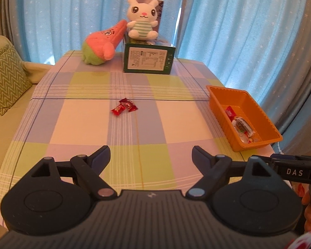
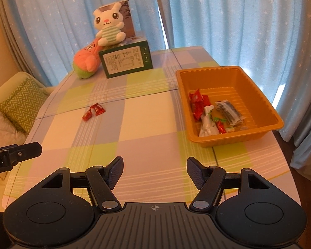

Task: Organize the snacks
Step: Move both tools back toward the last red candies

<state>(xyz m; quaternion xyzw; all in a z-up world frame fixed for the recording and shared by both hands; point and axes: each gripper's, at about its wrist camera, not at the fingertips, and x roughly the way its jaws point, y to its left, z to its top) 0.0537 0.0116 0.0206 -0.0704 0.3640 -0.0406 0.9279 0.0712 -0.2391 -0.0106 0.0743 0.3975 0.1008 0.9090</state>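
Two red wrapped candies lie together mid-table; they also show in the right wrist view. An orange plastic tray stands at the table's right edge and holds several snack packets; its rim shows in the right wrist view. My left gripper is open and empty, low over the near table edge, well short of the candies. My right gripper is open and empty, near the front edge, left of the tray.
A green box with a white bunny plush on it and a pink-green plush stand at the table's far end. Blue curtains hang behind. A sofa with a zigzag cushion is left of the table.
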